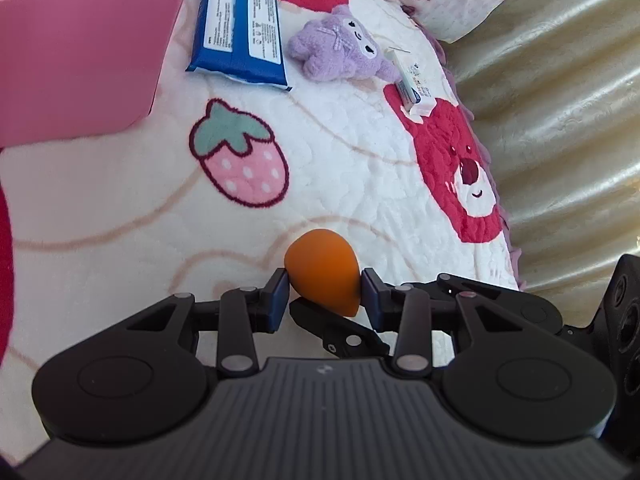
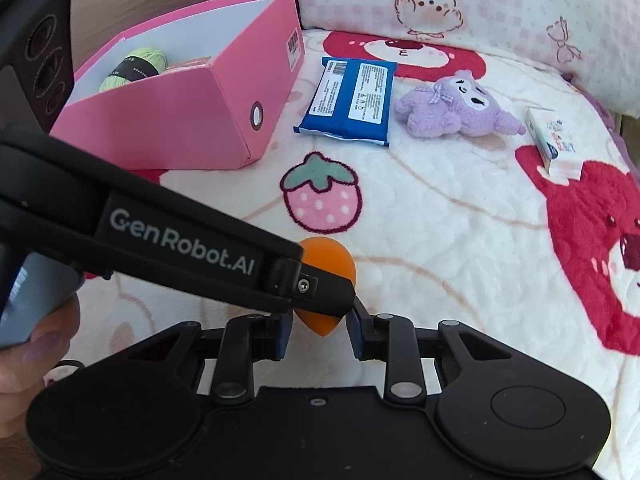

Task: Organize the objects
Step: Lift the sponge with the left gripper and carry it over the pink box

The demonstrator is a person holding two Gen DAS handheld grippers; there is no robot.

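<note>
An orange egg-shaped sponge [image 1: 323, 270] sits between both grippers above the blanket. My left gripper [image 1: 325, 296] is shut on the sponge, its pads pressing both sides. In the right wrist view the left gripper crosses from the left and holds the sponge [image 2: 328, 262]. My right gripper [image 2: 318, 334] stands around the sponge's pointed lower tip with its jaws slightly apart; whether the pads touch it is unclear. A pink box [image 2: 200, 120] holds a green yarn ball [image 2: 134, 68].
On the cartoon blanket [image 2: 440, 240] lie a blue wipes pack [image 2: 350, 98], a purple plush toy [image 2: 456, 108] and a small white carton [image 2: 550, 142]. A pillow [image 2: 480, 8] lies behind. The bed edge and a beige ridged surface [image 1: 560, 140] are to the right.
</note>
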